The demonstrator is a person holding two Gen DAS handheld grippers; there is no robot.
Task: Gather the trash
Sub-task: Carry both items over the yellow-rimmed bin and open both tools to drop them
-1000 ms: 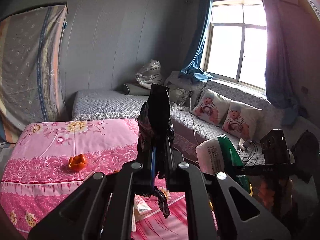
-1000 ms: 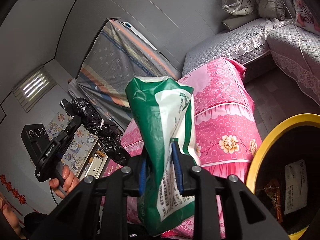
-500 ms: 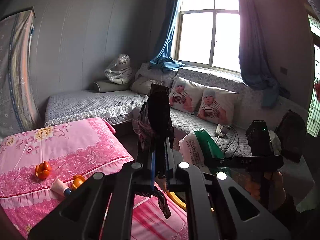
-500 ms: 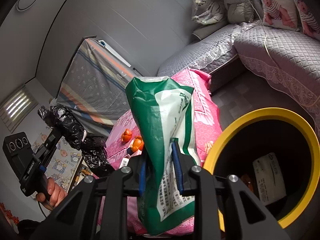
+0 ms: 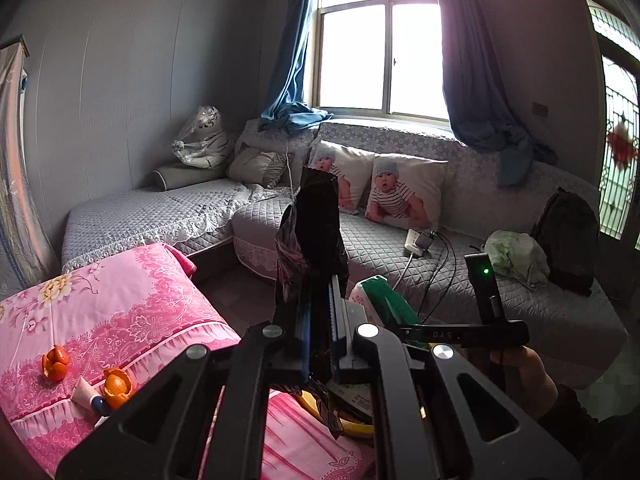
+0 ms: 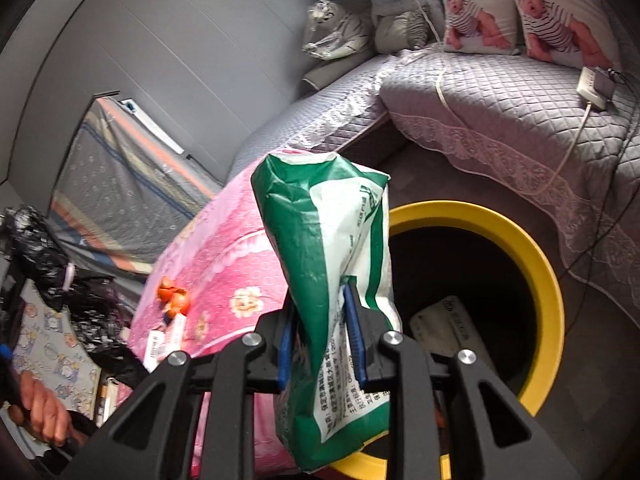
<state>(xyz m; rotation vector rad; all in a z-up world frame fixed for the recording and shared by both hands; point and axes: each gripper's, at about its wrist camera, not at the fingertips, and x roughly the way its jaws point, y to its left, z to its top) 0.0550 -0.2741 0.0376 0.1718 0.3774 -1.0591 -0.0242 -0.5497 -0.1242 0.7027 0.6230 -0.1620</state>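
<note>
Swinging round since a sec ago, both views now take in more of the grey sofa (image 5: 400,248) & window (image 5: 380,52); earlier the left wrist cam looked mostly at the pink-covered table (image 5: 100,312) and bare wall. Yellow bin (image 6: 548,300) was only a sliver at the right edge of the right cam, now nearly its whole rim shows, w/ paper scraps inside. Orange peels (image 5: 56,362) sat alone before; now a 2nd peel & a small tube lie beside it on the table.

Jaws, left to right from the bin: left gripper (image 5: 318,320), left of the bin and over the table edge, is pressed tight on a crumpled black wrapper (image 5: 316,224), which sticks up past the tips & hangs out below. Grip unchanged vs earlier. Right gripper (image 6: 322,332) just left of the bin's rim, blue pads pinching a green-white plastic bag (image 6: 332,248) w/ only a narrow gap; bag's lower end hangs over the near rim of the bin, top stands up above the fingers. Same hold as before
</note>
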